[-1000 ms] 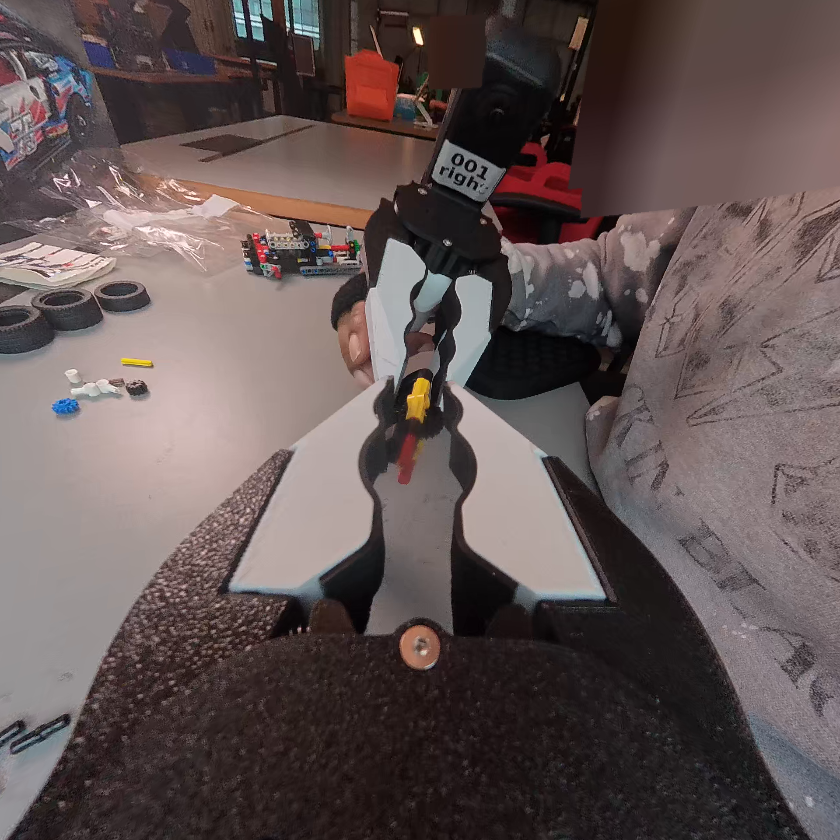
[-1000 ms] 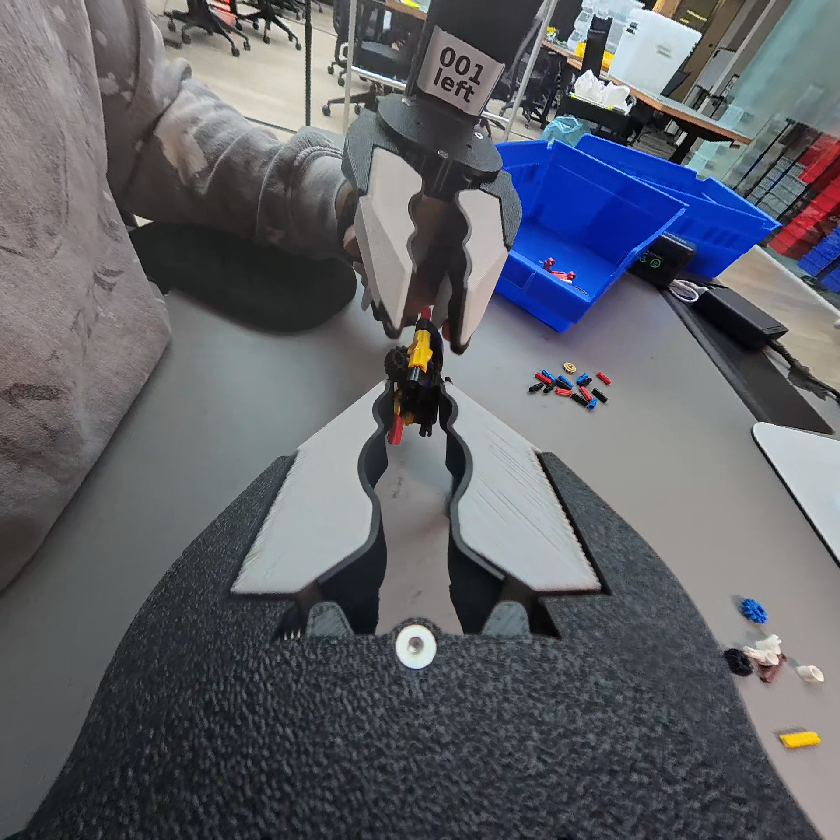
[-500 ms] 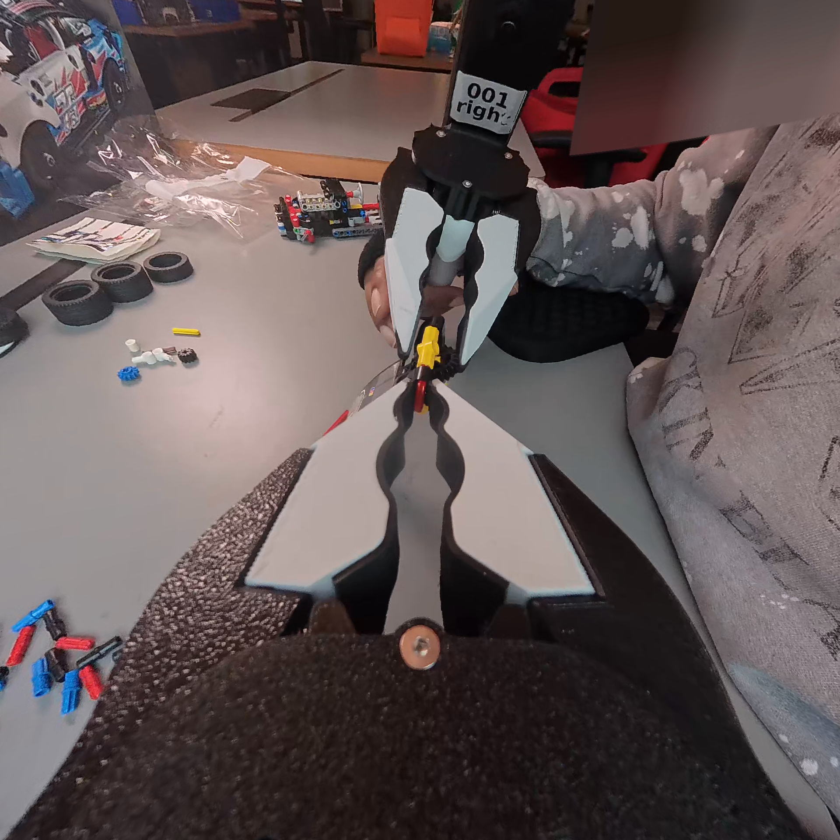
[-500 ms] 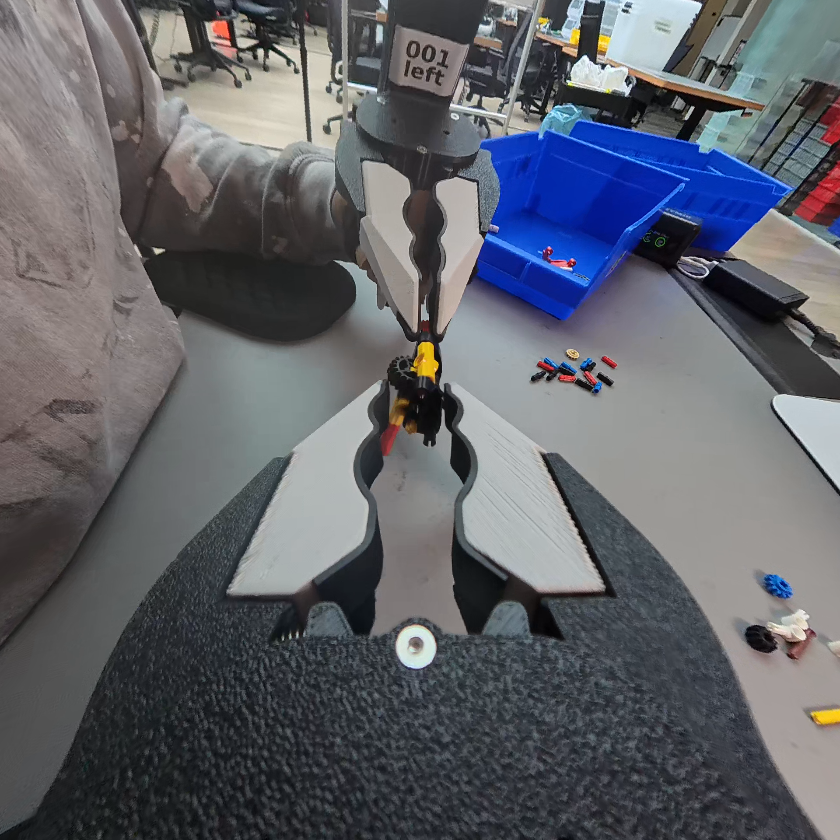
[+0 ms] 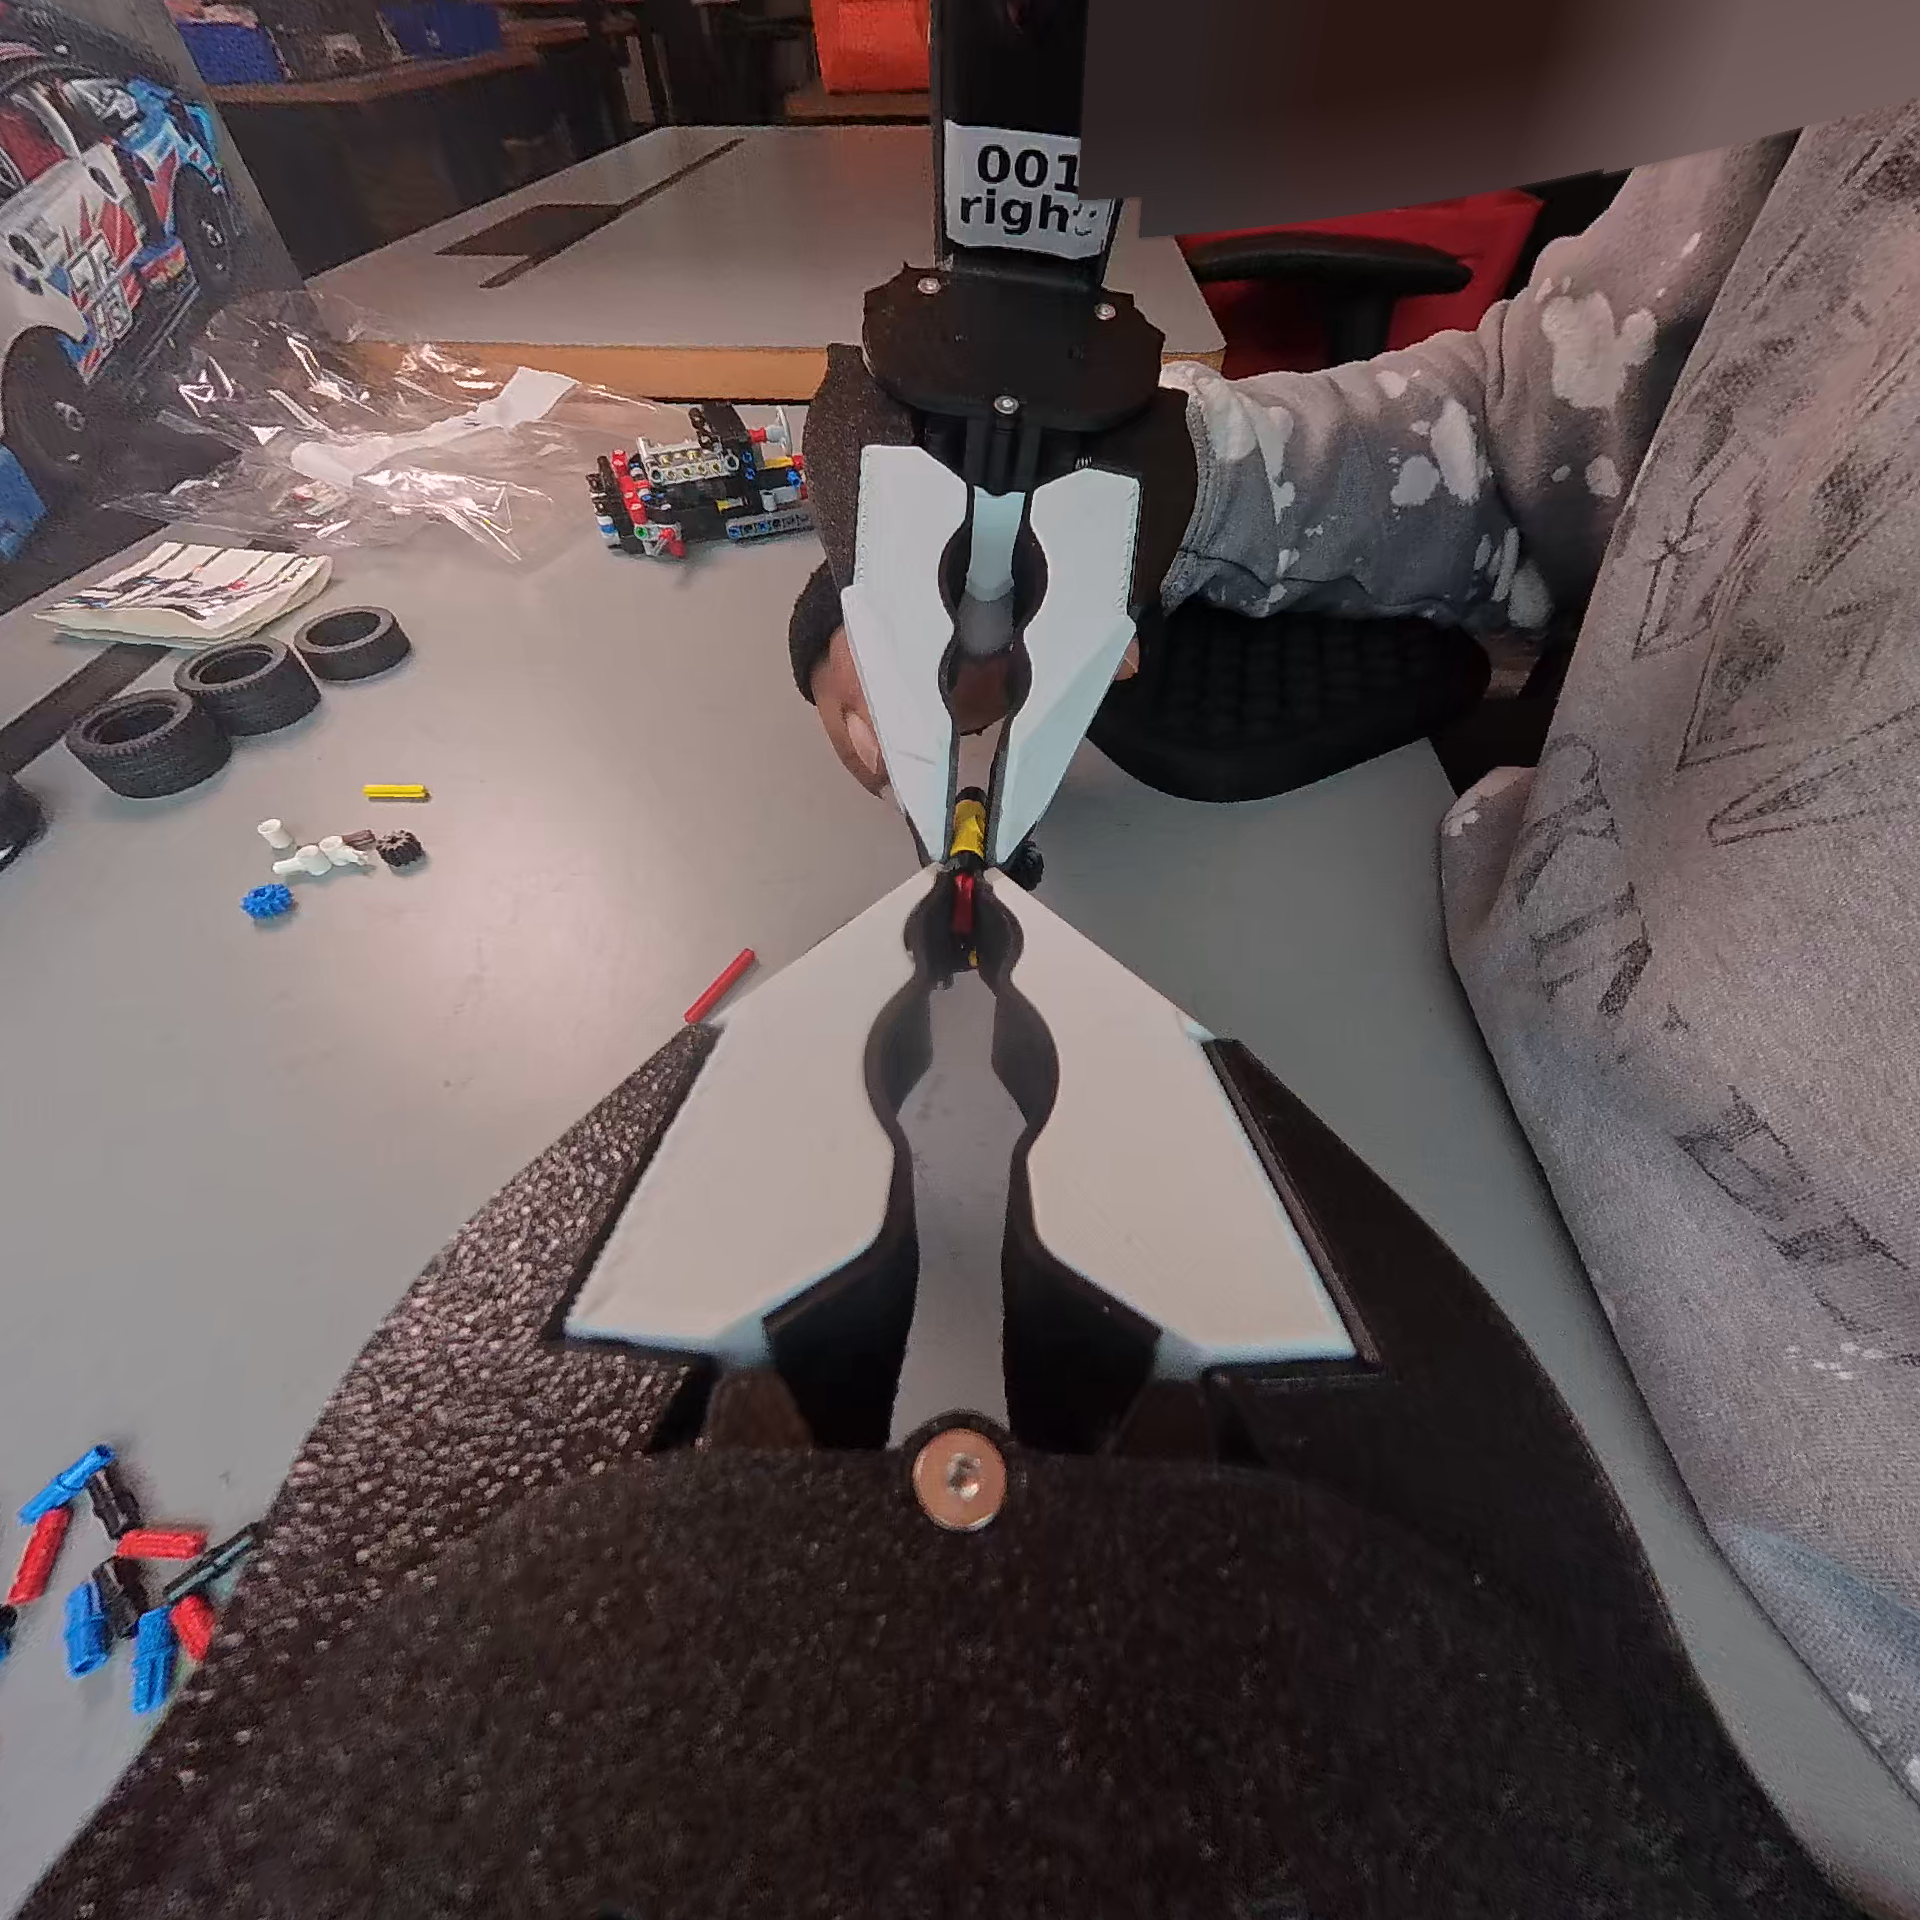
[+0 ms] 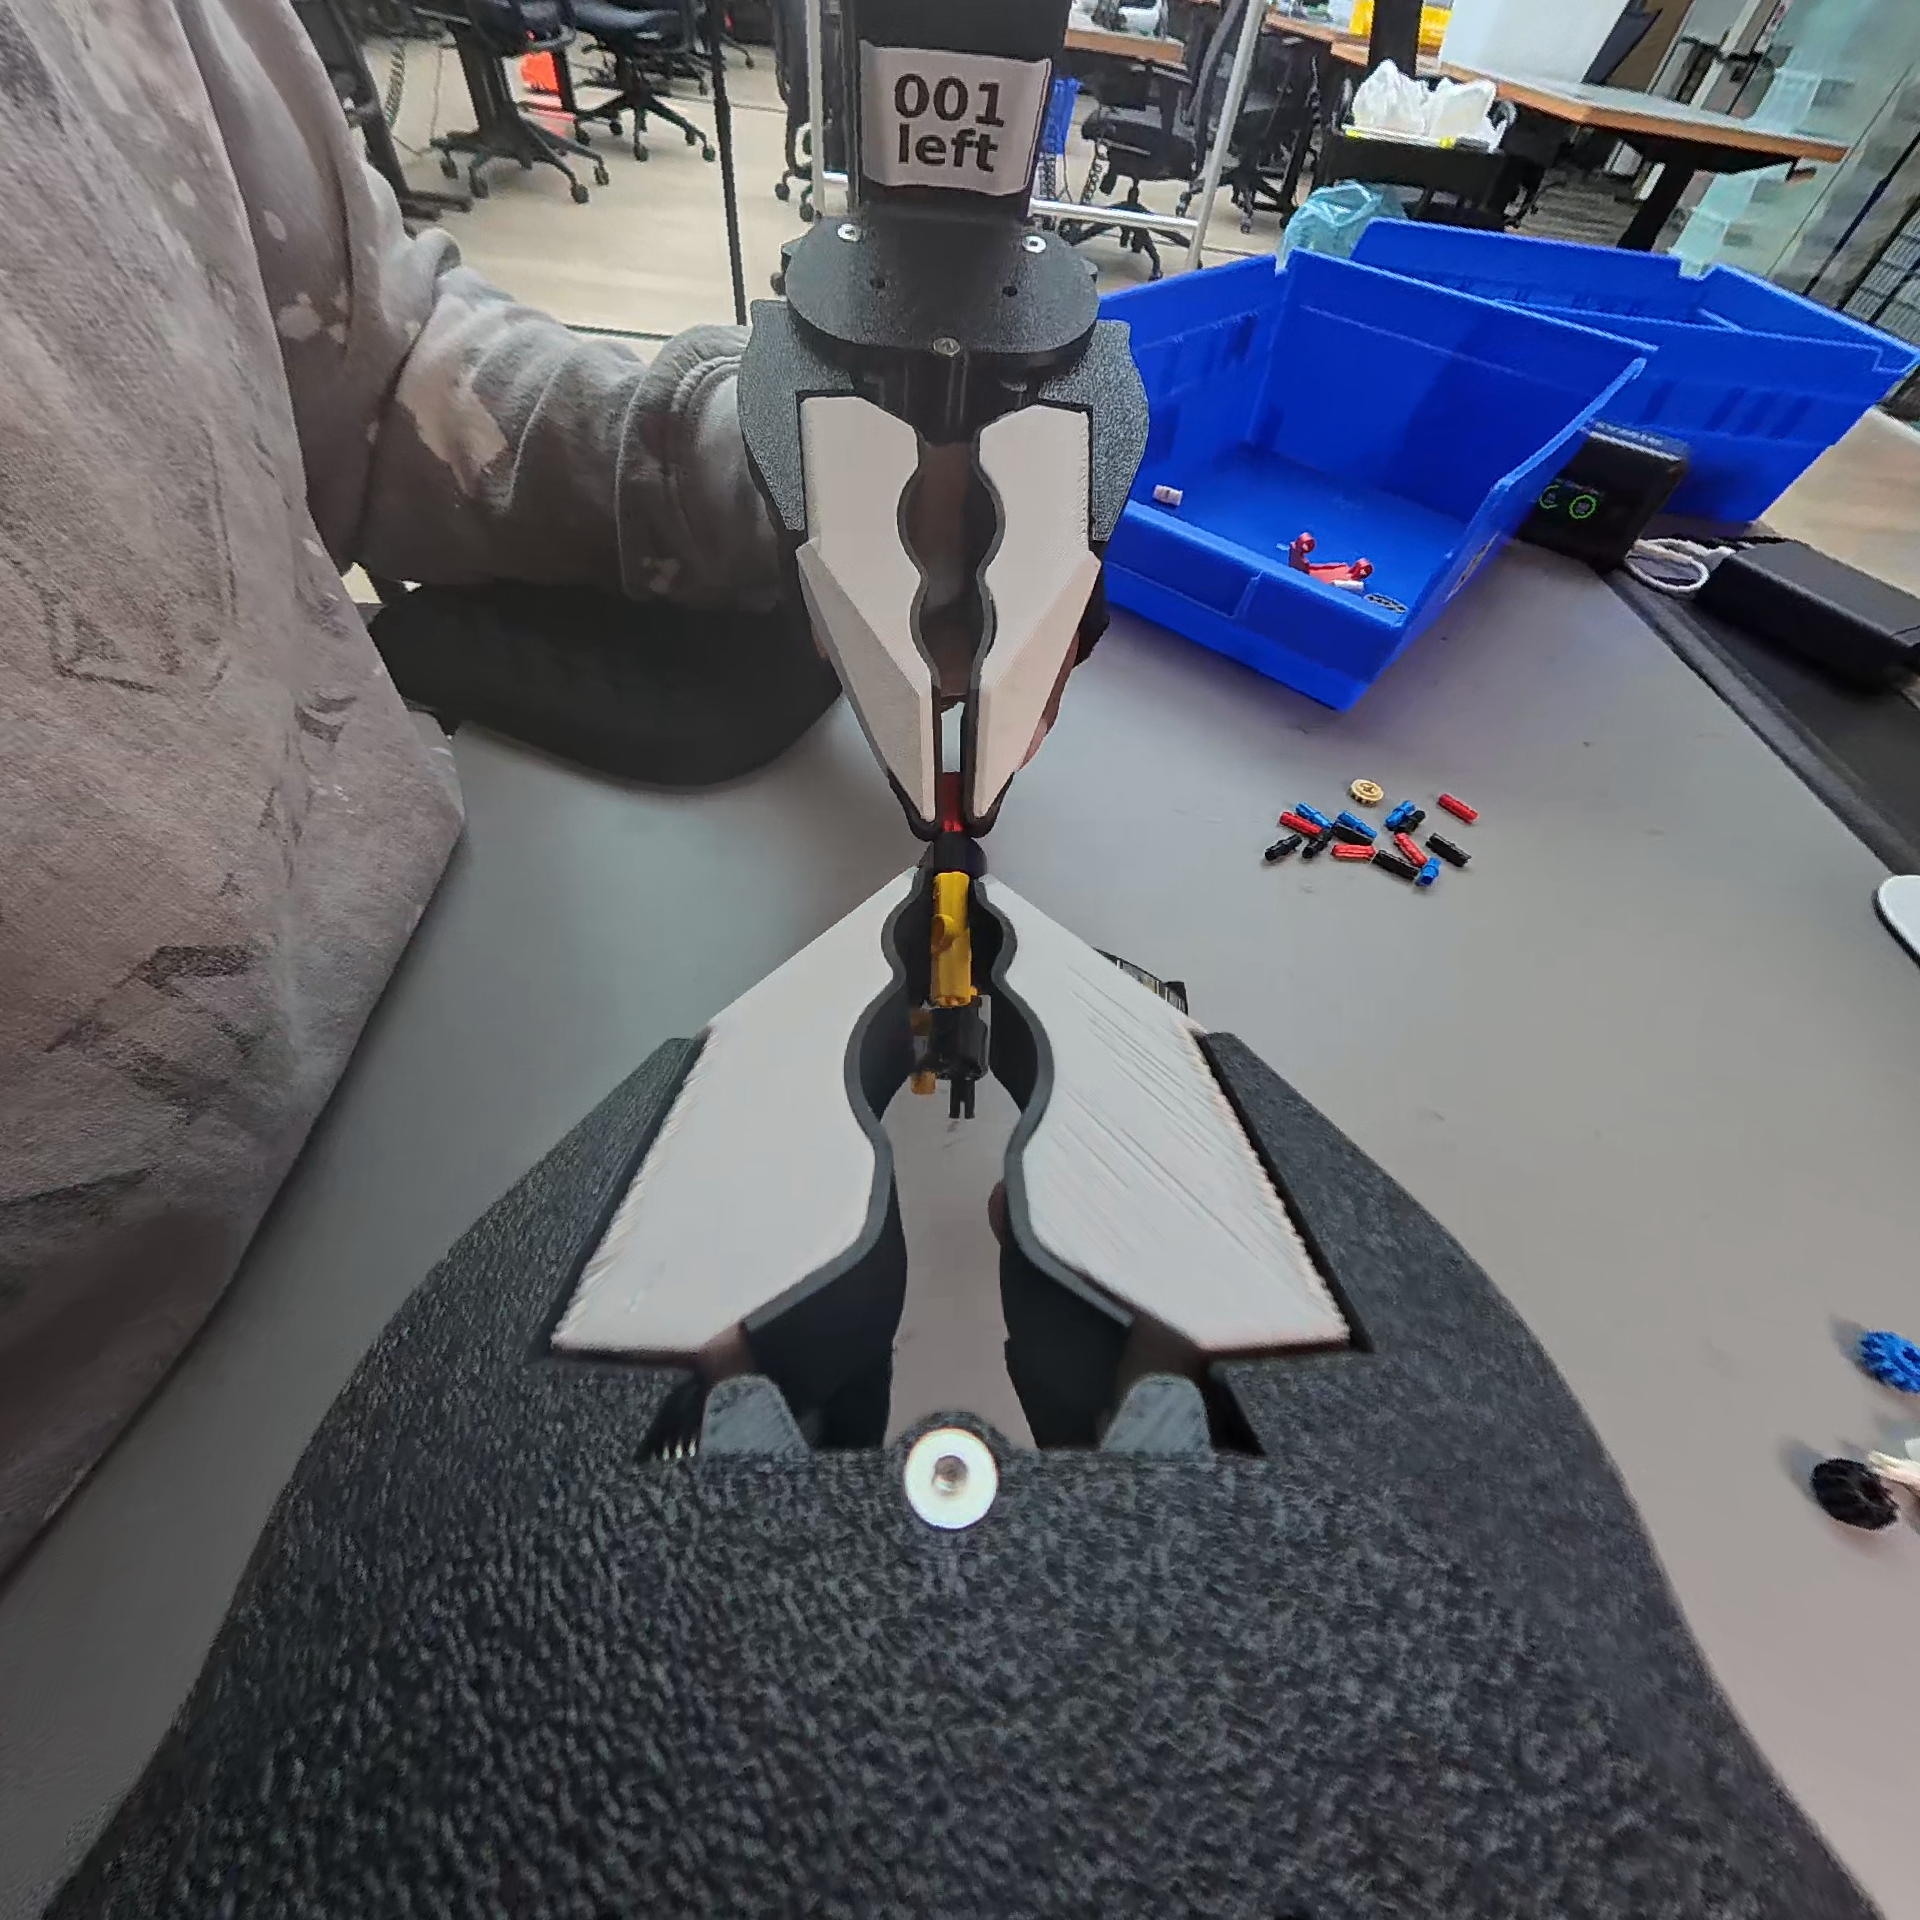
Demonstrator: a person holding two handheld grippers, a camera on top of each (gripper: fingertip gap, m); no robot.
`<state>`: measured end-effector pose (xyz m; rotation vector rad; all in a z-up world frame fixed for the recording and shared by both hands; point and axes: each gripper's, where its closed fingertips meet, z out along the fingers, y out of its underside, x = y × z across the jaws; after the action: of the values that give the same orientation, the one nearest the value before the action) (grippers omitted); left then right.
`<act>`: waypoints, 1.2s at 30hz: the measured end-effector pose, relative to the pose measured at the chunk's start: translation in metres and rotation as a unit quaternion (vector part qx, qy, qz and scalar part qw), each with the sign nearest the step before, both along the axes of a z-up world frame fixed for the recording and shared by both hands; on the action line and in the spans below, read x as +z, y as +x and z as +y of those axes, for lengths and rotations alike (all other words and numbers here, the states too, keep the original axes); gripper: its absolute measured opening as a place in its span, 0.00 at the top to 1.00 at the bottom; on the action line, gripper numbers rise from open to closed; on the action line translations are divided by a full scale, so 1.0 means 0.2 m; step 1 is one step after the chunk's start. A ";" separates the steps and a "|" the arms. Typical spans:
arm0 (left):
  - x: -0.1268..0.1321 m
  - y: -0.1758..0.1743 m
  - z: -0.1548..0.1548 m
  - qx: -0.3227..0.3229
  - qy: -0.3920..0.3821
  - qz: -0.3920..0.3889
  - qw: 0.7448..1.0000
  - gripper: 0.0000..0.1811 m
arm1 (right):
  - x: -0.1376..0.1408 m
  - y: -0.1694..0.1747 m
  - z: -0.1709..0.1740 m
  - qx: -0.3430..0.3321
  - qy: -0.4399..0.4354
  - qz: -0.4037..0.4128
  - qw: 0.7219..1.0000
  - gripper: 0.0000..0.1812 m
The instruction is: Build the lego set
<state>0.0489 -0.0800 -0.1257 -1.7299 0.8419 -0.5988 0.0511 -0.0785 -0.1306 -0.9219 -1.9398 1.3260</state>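
- A grey table (image 5: 540, 1039) carried everything — its top was matte and smooth.
- Three black tyres (image 5: 244, 686) sat in a row near the far left, beside a folded sticker sheet (image 5: 192, 594).
- Crumpled clear plastic bags (image 5: 353, 447) lay behind them, next to a partly built lego chassis (image 5: 696, 488).
- A yellow axle (image 5: 395, 792), small white pieces (image 5: 312, 852), a black gear (image 5: 398, 849) and a blue gear (image 5: 268, 900) lay loose together.
- A red axle (image 5: 719, 985) rested alone.
- Red, blue and black pins (image 6: 1371, 831) were scattered — near a blue bin (image 6: 1340, 665).
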 end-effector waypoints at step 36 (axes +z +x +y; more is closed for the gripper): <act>-0.22 -0.31 0.08 0.095 -0.054 0.075 0.991 0.99 | -0.40 0.05 0.05 0.003 0.147 -0.122 0.982 0.97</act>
<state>-0.0135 -0.0631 -0.1694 -1.9474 0.7478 -0.3972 0.0605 -0.0676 -0.2101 -0.9633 -2.2505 0.9276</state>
